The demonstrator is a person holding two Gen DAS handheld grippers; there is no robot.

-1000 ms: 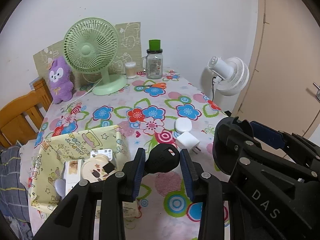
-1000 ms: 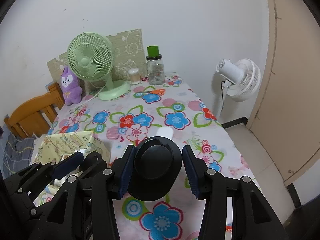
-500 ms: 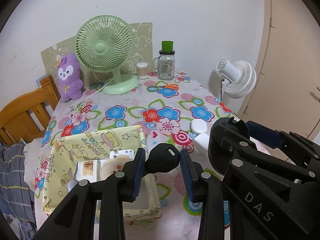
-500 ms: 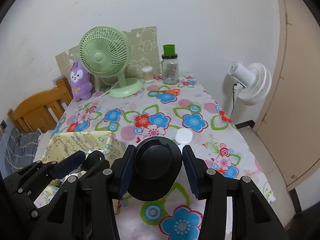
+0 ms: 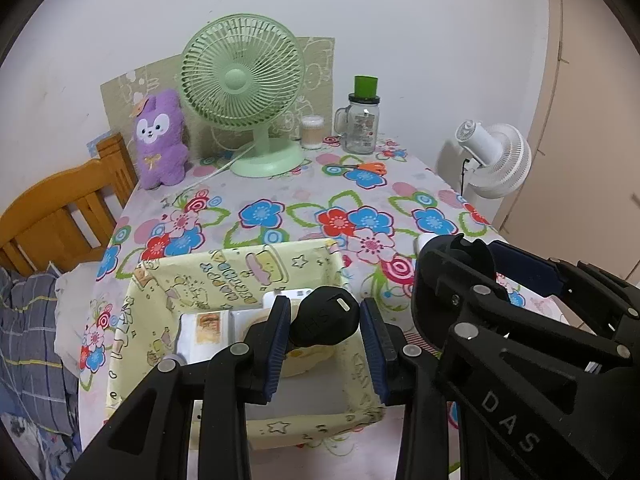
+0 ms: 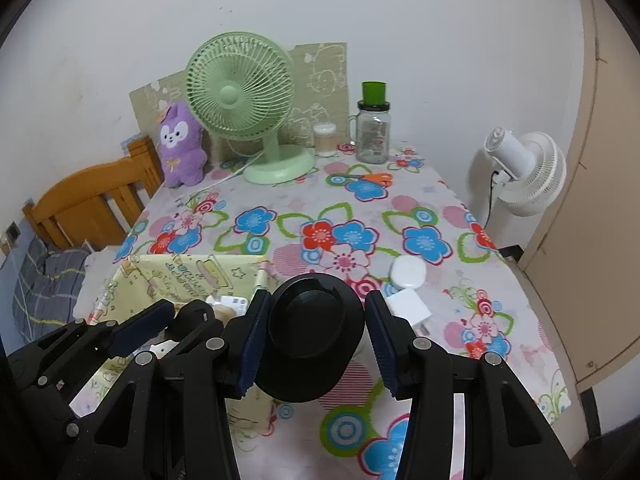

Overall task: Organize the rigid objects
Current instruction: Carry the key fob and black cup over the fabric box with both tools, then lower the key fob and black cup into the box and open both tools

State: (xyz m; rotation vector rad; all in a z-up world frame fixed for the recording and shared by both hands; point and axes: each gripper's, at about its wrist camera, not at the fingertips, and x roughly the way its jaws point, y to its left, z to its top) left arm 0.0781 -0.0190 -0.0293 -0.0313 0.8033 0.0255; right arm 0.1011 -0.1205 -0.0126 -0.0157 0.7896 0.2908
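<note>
My left gripper (image 5: 325, 312) is shut on the narrow end of a black object (image 5: 325, 324) with a small white slot mark, held above the yellow fabric box (image 5: 240, 264). My right gripper (image 6: 316, 308) is shut on a round black disc-shaped part (image 6: 312, 344), just right of the box's wall (image 6: 188, 268). Whether both black parts are one thing, I cannot tell. White packets and a round item lie in the box, partly hidden. A white round case (image 6: 408, 272) and a white charger plug (image 6: 408, 306) lie on the flowered tablecloth to the right.
At the back stand a green fan (image 5: 240, 80), a purple plush (image 5: 160, 140), a small tub (image 5: 312, 132) and a glass jar (image 5: 362, 124), with orange scissors (image 5: 360, 167) in front. A wooden chair (image 5: 60, 208) is at the left. A white fan (image 5: 496, 160) and a door are at the right.
Both grippers have moved left together with the black parts still held. The yellow box now lies under the left gripper; the white case and plug have slid right in view.
</note>
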